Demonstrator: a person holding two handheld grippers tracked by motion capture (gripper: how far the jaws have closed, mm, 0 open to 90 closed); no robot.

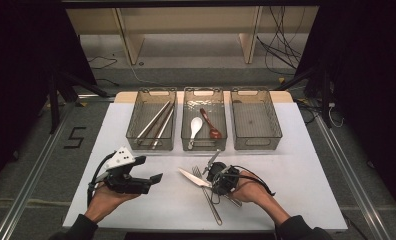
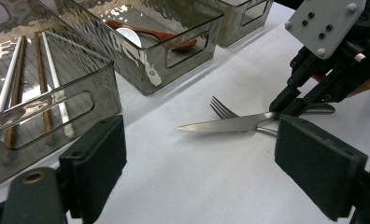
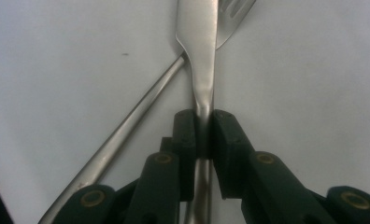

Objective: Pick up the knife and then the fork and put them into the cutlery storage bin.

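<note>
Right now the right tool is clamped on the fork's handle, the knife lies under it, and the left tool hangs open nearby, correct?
Not quite. The right tool is clamped on the knife, not the fork; the fork lies crossed beneath it on the table, as the right gripper view shows. The left tool does hang open nearby.
</note>
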